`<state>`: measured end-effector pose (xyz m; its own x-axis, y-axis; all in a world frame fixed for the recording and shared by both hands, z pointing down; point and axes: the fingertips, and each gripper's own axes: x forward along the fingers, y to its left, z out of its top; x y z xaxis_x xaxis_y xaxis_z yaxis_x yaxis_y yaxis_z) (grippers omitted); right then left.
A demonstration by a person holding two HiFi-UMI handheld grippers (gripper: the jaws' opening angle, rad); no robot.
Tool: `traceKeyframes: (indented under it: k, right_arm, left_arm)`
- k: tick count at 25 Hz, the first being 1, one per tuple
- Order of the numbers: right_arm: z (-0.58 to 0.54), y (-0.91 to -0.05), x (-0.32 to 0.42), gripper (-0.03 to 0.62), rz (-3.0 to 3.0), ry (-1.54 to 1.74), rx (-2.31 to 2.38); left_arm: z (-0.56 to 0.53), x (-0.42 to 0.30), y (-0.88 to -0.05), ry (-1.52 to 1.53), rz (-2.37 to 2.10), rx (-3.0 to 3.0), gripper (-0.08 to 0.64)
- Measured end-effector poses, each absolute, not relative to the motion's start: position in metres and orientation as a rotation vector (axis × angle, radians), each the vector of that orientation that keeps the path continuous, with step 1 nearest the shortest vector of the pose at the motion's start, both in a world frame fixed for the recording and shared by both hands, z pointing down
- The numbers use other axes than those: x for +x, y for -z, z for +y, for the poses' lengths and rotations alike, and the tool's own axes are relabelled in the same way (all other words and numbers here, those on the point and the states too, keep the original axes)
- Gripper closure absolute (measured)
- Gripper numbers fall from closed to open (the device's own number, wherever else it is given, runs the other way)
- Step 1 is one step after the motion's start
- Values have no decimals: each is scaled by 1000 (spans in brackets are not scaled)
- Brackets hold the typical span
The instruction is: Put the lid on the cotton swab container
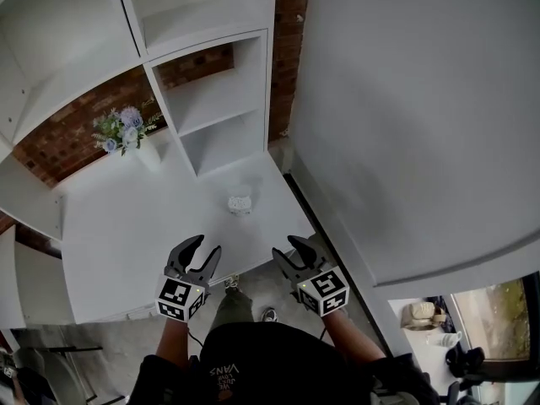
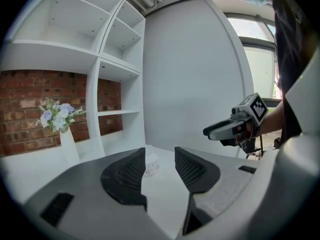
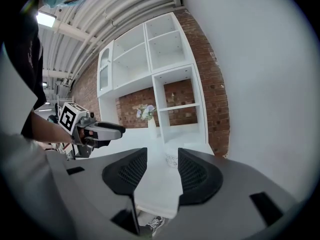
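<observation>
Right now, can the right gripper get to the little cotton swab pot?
Probably yes: the right gripper hangs open just short of the cotton swab container, with only bare white table between them.

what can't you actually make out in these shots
- Small clear round cotton swab container on the white table: too small in the head view to tell whether a lid is on.
- Its sides: partly hidden behind the left tongs and right tongs in the two gripper views.
- A loose lid: none made out in any view.
</observation>
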<state>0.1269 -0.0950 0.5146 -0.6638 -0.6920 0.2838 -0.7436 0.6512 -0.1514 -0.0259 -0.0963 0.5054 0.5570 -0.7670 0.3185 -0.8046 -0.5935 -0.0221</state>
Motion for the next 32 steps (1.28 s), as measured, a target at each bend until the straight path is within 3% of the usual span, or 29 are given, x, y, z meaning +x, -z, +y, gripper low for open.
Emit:
traceKeyframes:
  k: [6, 18, 32]
  right_arm:
    - [-122, -531, 115, 422, -2646, -399, 1171]
    - [-187, -582, 81, 420, -2572, -424, 1088]
    - [-228, -640, 54, 403, -2491, -408, 941]
  left_arm:
    - [-134, -30, -508, -462, -1298, 2697, 386]
    - [-199, -24, -529, -641, -967, 2788, 302]
    - [-252, -13, -568, -903, -646, 2870, 298]
